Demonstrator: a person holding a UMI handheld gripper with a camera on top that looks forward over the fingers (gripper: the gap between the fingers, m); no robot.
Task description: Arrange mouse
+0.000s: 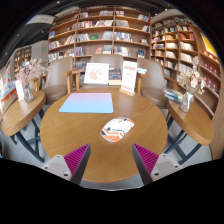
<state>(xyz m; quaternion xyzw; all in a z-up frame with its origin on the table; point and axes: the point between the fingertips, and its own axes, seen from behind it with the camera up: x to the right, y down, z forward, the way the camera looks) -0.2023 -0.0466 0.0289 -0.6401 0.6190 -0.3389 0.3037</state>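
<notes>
Wooden table (pixel 60 135), mouse (pixel 117 128) mid-surface, beyond open gripper (pixel 112 160).

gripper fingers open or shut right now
Open. The gripper has its two pink-padded fingers set wide apart over the round wooden table, nothing between them; the mouse lies just ahead, untouched.

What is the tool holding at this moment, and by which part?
Nothing is held. The tool is open, its fingers apart with only bare table between them. The white computer mouse lies on the round wooden table, just ahead of the fingers, untouched.
</notes>
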